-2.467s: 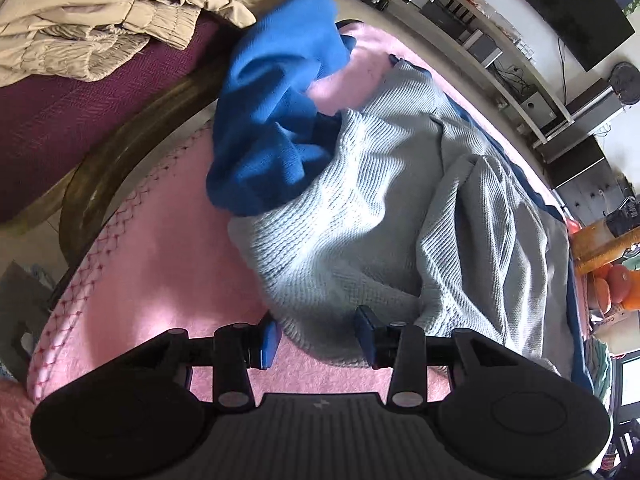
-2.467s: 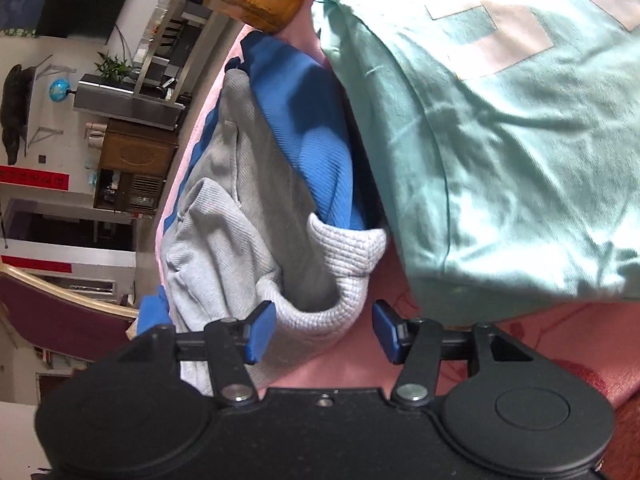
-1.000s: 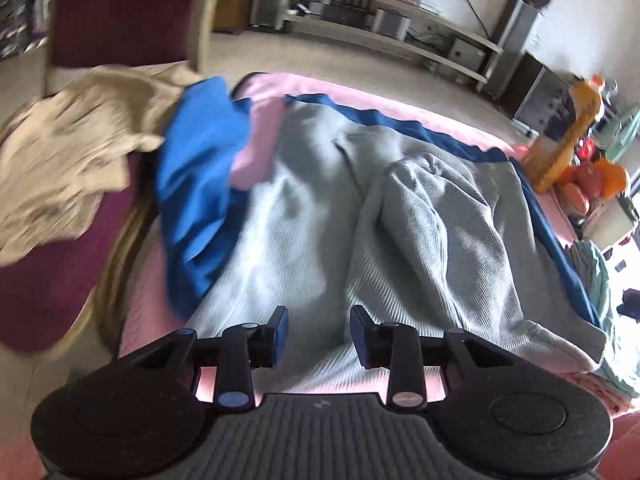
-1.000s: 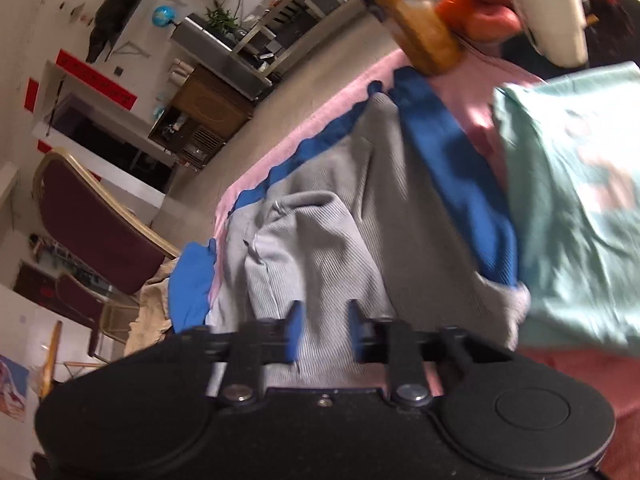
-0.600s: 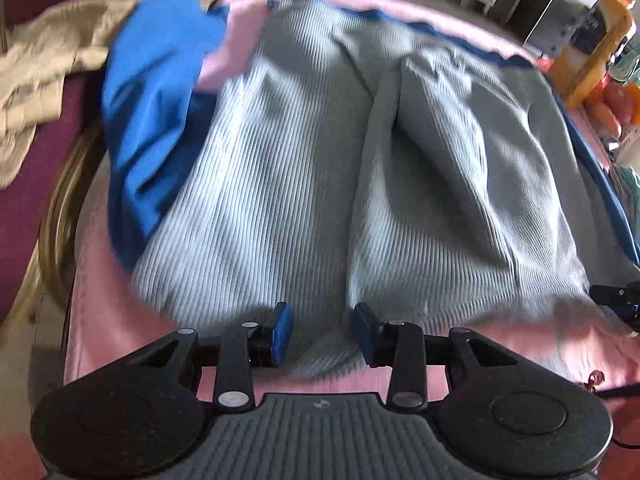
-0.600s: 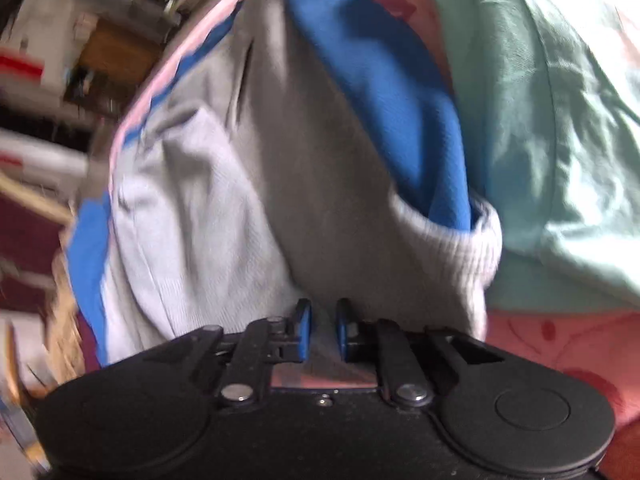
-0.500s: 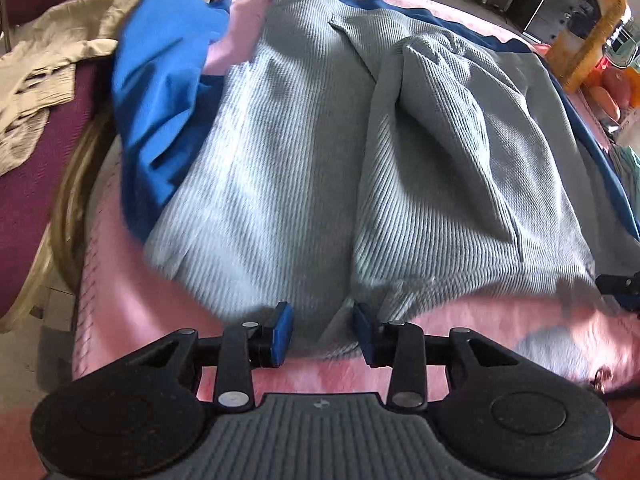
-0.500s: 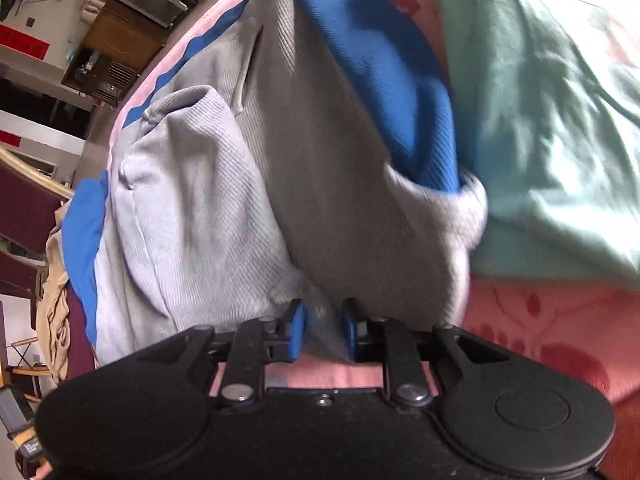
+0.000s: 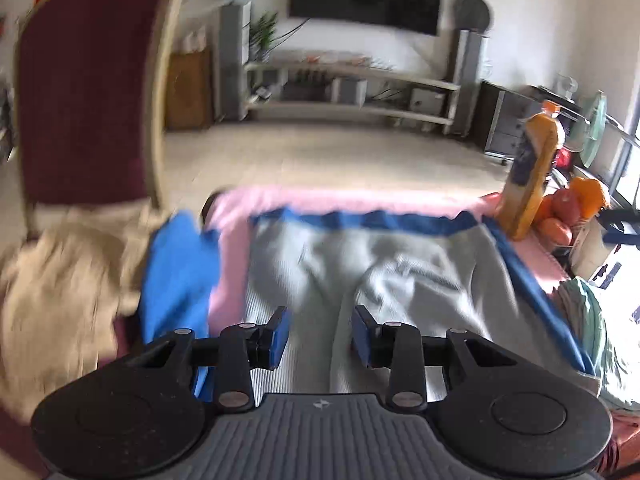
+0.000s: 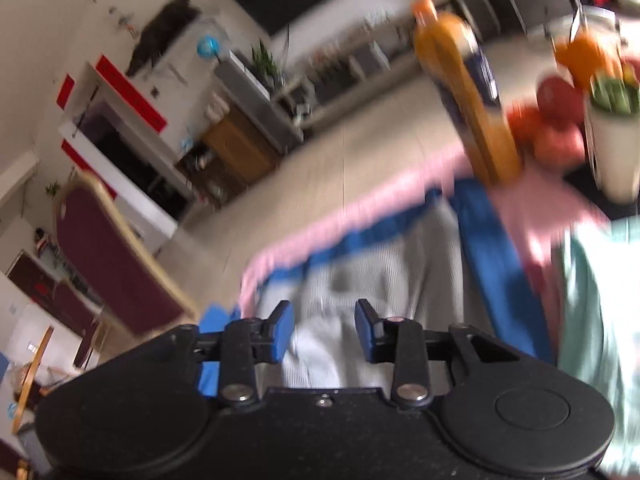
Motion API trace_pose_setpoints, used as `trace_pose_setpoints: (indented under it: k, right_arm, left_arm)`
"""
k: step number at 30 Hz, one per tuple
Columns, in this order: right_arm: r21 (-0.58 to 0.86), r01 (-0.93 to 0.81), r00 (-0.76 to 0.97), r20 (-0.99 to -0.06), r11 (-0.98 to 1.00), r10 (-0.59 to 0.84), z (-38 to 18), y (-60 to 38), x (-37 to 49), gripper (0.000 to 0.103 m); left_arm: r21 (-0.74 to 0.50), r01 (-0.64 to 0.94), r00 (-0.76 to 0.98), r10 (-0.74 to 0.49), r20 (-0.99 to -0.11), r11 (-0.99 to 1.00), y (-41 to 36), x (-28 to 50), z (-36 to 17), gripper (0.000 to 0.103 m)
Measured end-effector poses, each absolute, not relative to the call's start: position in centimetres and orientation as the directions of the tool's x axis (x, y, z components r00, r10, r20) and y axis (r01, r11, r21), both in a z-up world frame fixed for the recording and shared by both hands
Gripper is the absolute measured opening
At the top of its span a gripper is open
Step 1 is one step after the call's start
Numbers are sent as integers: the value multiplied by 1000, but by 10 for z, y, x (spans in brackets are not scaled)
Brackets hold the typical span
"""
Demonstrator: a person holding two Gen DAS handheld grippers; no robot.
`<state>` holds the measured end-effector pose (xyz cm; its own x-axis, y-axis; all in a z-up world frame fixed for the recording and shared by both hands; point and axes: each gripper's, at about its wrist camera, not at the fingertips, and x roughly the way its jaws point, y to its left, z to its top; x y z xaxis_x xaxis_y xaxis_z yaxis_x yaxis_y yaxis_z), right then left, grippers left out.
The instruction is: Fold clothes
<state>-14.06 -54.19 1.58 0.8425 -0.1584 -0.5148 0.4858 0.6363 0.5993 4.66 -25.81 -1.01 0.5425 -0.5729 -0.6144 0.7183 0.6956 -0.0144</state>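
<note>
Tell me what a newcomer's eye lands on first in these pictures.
First the grey sweater, spread over a blue garment on the pink cloth, straight ahead of both grippers. The left gripper and right gripper are open above it. Next, the orange bottle and fruit at the far right corner, and the maroon chair on the left.

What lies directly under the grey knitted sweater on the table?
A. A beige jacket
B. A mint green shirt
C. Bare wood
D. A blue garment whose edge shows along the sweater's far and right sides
D: a blue garment peeks out as a strip along the far and right edges of the grey sweater, both lying on the pink cloth.
</note>
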Motion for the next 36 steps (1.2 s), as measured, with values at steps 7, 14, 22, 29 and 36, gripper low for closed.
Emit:
trace_pose_setpoints:
  k: [7, 14, 22, 29, 36]
  right_arm:
    - [492, 648, 741, -586, 582, -330, -26, -619, -87, 66]
    - [436, 804, 573, -750, 405, -330, -143, -714, -50, 58]
    - [357, 826, 537, -732, 436, -419, -183, -731, -10, 4]
    - [411, 772, 635, -533, 485, -558, -85, -667, -70, 3]
    - [605, 690, 659, -296, 398, -692, 15, -601, -211, 3]
  left_arm:
    - [61, 744, 497, -490, -716, 665, -331, 79, -68, 36]
    - [24, 775, 402, -464, -790, 631, -337, 90, -125, 35]
    - [1, 766, 397, -472, -787, 643, -335, 95, -127, 35]
    - [11, 775, 453, -544, -707, 632, -324, 74, -100, 35]
    - [-88, 822, 408, -690, -598, 562, -297, 24, -65, 35]
